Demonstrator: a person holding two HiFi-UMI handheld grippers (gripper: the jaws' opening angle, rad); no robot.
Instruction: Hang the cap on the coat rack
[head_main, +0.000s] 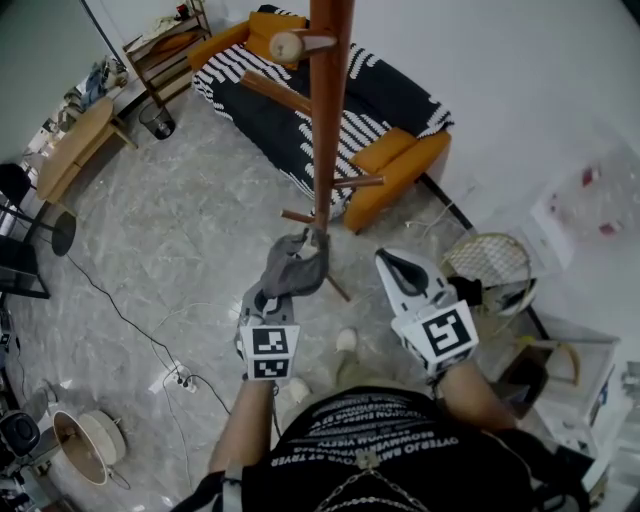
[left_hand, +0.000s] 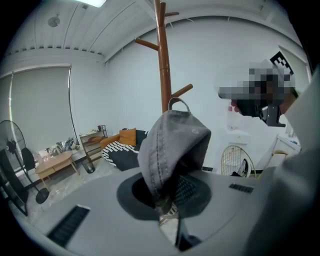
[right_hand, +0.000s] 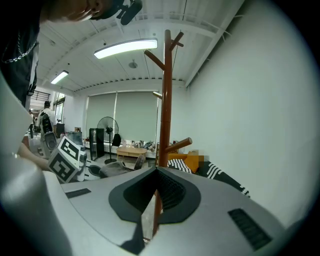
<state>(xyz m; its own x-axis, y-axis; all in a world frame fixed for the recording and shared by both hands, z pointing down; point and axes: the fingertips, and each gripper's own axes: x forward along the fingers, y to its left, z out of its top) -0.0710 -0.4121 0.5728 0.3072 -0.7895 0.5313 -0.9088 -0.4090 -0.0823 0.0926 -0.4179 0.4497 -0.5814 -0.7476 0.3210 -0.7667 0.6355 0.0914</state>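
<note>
The grey cap (head_main: 296, 268) hangs bunched from my left gripper (head_main: 272, 298), which is shut on its fabric. In the left gripper view the cap (left_hand: 172, 145) stands up from the jaws, and its back strap loop (left_hand: 179, 103) sits just in front of the pole. The brown wooden coat rack (head_main: 328, 120) rises right ahead of both grippers, with pegs sticking out at several heights. One low peg (left_hand: 182, 91) shows just above the cap. My right gripper (head_main: 398, 262) is to the right of the pole, shut and holding nothing; its own view looks at the pole (right_hand: 166, 100).
An orange sofa with a striped black-and-white blanket (head_main: 330, 110) stands behind the rack. A wooden table (head_main: 75, 140) and a bin (head_main: 157, 120) are at the far left. Cables (head_main: 150, 340) and a round fan (head_main: 85, 445) lie on the marble floor; a wire basket (head_main: 487, 262) is at right.
</note>
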